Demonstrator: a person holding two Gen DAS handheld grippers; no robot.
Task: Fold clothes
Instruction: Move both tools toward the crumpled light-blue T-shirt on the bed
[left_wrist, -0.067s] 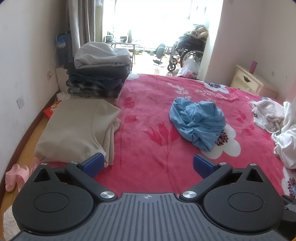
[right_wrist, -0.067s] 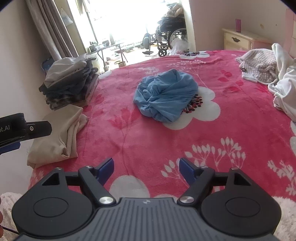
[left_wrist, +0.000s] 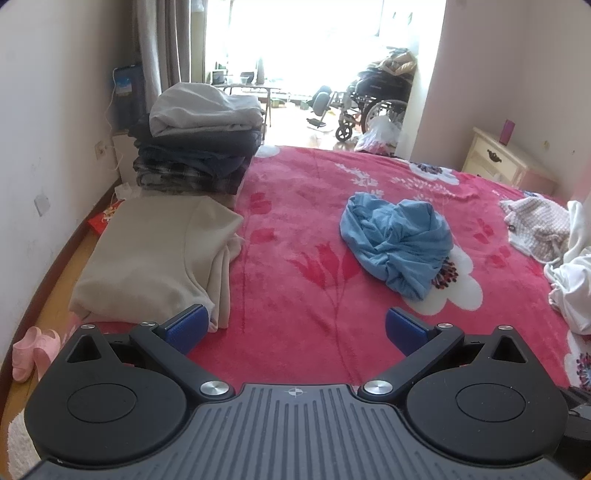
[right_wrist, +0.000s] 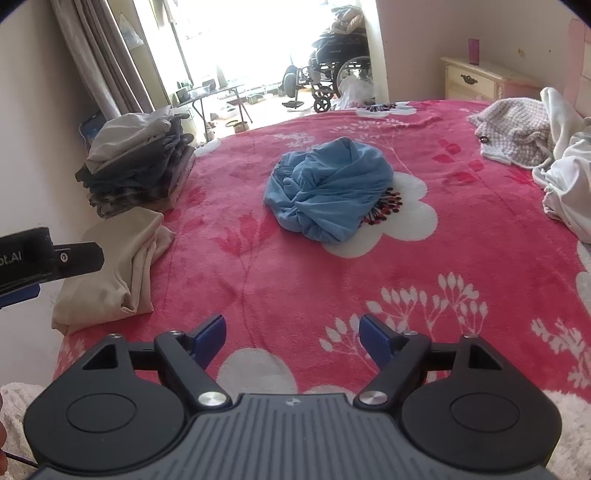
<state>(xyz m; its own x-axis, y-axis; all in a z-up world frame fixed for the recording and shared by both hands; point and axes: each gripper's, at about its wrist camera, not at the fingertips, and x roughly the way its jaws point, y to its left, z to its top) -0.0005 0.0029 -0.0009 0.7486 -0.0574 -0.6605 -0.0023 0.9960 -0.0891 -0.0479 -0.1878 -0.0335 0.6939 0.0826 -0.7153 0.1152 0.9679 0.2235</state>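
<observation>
Two grippers up over the near edge of a red fleece blanket with white flower print, both empty. Left gripper spread wide, blue pads apart, nothing between them. Right gripper same deal, jaws parted, gripping nothing. Crumpled light-blue cotton garment sitting mid-bed on a big white flower, well apart from both. Folded beige fleece top lying flat at the left edge, just beyond the left gripper's left pad. Farther back on the left, tall stack of folded grey and dark clothes with a plaid piece at the bottom. Over on the right: knitted pinkish-white sweater and a rumpled white garment, unfolded. Only readable writing: white letters "ot.AI" on the black gripper body poking in at the left of the right wrist view, rest cut off.
</observation>
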